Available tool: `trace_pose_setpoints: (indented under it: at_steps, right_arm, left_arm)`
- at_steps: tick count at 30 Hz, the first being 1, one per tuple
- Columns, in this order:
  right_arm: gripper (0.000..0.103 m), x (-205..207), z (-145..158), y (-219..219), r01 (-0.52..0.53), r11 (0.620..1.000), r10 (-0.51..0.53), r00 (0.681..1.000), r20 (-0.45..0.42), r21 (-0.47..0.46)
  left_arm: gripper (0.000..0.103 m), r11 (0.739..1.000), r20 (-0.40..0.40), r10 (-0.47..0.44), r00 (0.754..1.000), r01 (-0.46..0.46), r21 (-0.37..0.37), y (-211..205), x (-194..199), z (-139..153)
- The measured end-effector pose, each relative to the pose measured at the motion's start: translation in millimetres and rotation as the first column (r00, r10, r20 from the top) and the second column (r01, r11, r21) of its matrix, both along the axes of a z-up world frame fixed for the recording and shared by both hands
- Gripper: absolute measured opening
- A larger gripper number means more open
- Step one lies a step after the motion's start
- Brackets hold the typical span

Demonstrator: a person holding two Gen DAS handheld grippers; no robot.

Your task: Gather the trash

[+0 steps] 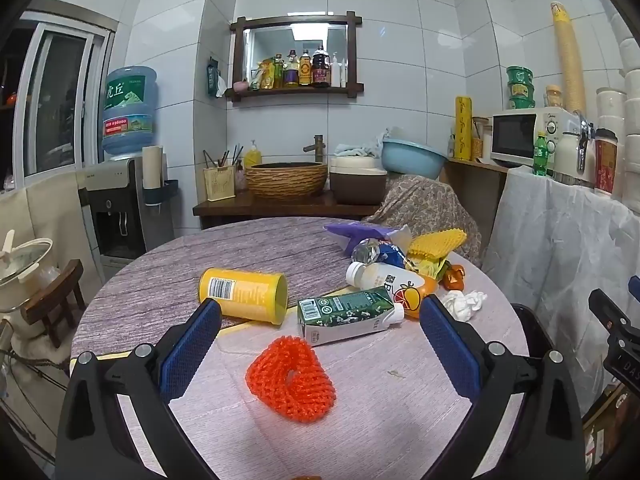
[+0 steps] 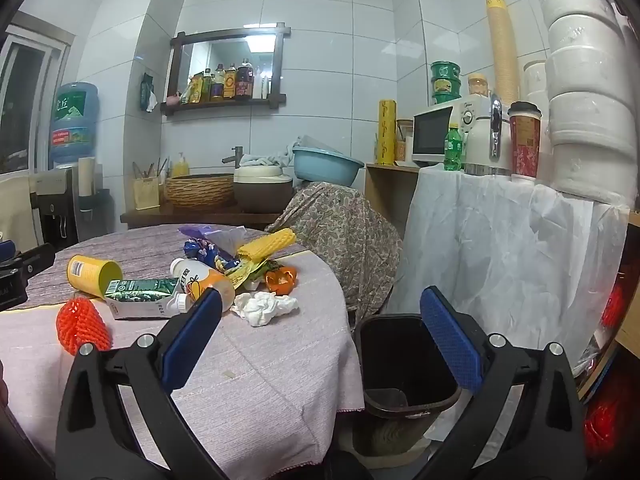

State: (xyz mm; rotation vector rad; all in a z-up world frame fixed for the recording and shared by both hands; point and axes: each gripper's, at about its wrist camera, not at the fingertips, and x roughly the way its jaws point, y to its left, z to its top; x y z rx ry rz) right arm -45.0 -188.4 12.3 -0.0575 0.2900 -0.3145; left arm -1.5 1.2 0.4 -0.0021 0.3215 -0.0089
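Between my left claw (image 1: pixel 320 312) jaws, which are standing as wide as they go and holding nothing, an orange foam fruit net (image 1: pixel 291 380) is lying closest on the desk (image 1: pixel 384 420), a soft, open-meshed sleeve squashed into a loop. It is sitting just ahead of and below the blue ribbed pads, so I am judging the left claw the nearer one for it: a short dip forward and down should bracket it. My right claw (image 2: pixel 320 312) is likewise gaping wide and empty, and it is hanging past the desk's edge with the dark plastic bin (image 2: pixel 404 360) sitting on the floor beneath its jaws, the place the trash should end up. Just beyond the net, a green-and-white carton (image 1: pixel 344 316) is lying on its side, long axis running left to right across my left claw's view, with a yellow canister (image 1: pixel 246 294) tipped over beside it, open mouth toward the carton. A crumpled white tissue (image 2: pixel 264 306) is resting nearer my right claw, light and shapeless. Farther back, a white bottle with an orange label (image 1: pixel 392 284), orange peel (image 2: pixel 282 278), a yellow foam sleeve (image 1: pixel 438 242) and purple wrappers (image 1: pixel 360 232) are piling together.
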Motion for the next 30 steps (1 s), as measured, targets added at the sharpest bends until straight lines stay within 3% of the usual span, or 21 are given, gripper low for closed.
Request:
trace_pose_setpoints:
  at_steps: [30]
  right_arm:
    - [0.098, 0.9, -1.6, 3.3, 0.009, 1.000, -0.009, 1.000, -0.012, 0.015]
  left_arm:
    - [0.098, 1.000, -0.016, 0.009, 1.000, -0.009, 0.010, 5.9, 2.5, -1.6]
